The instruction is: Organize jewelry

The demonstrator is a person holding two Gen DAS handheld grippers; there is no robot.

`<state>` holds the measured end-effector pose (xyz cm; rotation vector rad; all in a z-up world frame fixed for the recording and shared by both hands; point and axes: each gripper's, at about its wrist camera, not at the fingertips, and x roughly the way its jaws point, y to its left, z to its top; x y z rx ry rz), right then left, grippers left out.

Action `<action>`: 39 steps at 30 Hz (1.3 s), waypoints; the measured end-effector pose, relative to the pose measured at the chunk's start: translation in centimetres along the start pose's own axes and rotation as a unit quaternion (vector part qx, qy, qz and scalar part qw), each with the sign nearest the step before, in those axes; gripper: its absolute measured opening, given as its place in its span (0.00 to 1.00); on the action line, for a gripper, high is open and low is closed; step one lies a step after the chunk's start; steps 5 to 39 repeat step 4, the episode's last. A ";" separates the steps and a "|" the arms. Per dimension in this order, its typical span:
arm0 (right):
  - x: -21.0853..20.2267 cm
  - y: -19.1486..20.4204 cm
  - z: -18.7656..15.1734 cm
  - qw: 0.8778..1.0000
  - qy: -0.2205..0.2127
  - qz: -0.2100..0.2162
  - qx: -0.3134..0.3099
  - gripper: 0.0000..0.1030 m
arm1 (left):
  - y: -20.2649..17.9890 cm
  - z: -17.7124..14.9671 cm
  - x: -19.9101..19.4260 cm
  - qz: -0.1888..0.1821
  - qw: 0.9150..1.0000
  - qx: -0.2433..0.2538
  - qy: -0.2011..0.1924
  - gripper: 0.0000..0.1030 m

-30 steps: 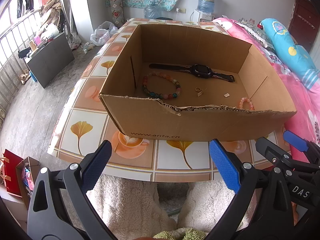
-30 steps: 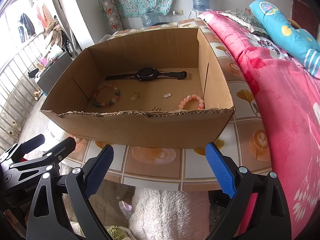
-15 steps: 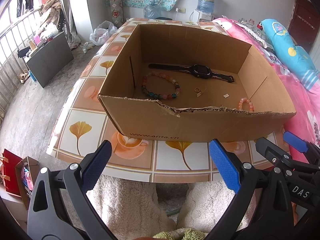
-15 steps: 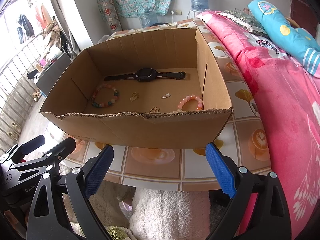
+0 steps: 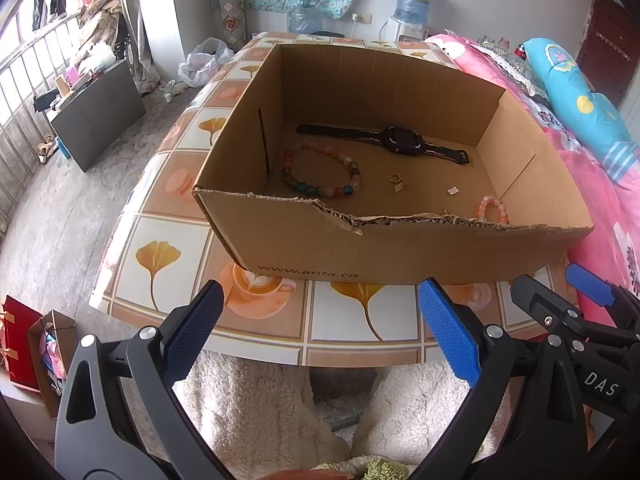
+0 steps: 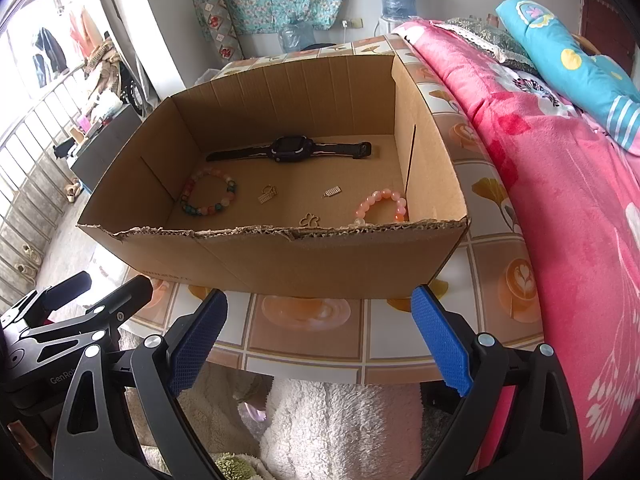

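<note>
Both-handed, the left hand-held gripper (image 5: 318,330) and the right hand-held gripper (image 6: 318,334) hovered near the bench (image 5: 264,320) edge, jaws spread wide and grasping nothing. Inside the cardboard box (image 5: 400,248) on the bench lay a black watch (image 5: 402,142) along the far wall, a multicoloured bead bracelet (image 5: 320,174) at left, a pink bracelet (image 6: 382,204) at right, and small gold charms (image 6: 267,194) between them.

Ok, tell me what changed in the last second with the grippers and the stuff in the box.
Almost nothing. Both views shift only slightly. The left gripper and right gripper stay open and empty, short of the cardboard box. The watch, the multicolored bracelet and the pink bracelet lie where they were.
</note>
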<state>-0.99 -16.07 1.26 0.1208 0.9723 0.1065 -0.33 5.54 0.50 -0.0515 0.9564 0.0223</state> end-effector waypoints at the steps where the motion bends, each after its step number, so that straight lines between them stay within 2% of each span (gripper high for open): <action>1: 0.0 0.0 0.0 1.000 0.000 -0.001 0.000 0.88 | 0.0 0.0 0.1 0.000 1.000 0.000 0.001 0.92; 39: 0.0 0.0 0.0 1.000 0.000 0.000 0.000 0.88 | 0.1 0.0 0.2 -0.002 1.000 -0.001 0.002 0.92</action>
